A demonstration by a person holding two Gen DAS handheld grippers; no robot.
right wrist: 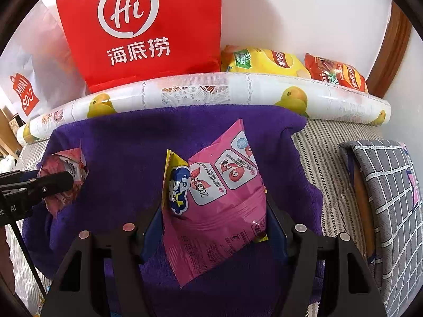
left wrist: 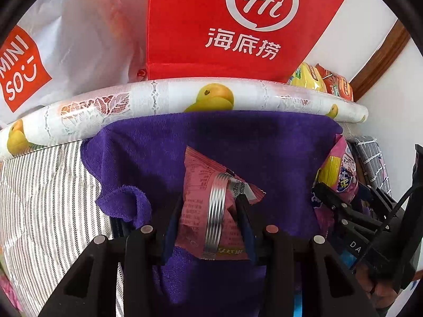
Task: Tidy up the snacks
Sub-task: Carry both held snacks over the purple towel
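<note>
My left gripper (left wrist: 208, 219) is shut on a small pale-pink snack packet (left wrist: 201, 200) with a silver seam, held over the purple towel (left wrist: 264, 145). My right gripper (right wrist: 214, 211) is shut on a larger bright-pink snack bag (right wrist: 224, 206) with a blue and yellow logo, over the same towel (right wrist: 127, 142). The right gripper and its bag (left wrist: 341, 169) show at the right edge of the left wrist view. The left gripper and its packet (right wrist: 63, 166) show at the left of the right wrist view.
A rolled fruit-print cloth (right wrist: 238, 92) lies behind the towel. Behind it stand a red Haidilao bag (right wrist: 148, 26), a white Miniso bag (right wrist: 23, 89), a yellow chip bag (right wrist: 264, 60) and a red chip bag (right wrist: 335, 74). A grey checked cushion (right wrist: 386, 200) lies at right on striped fabric (right wrist: 317, 153).
</note>
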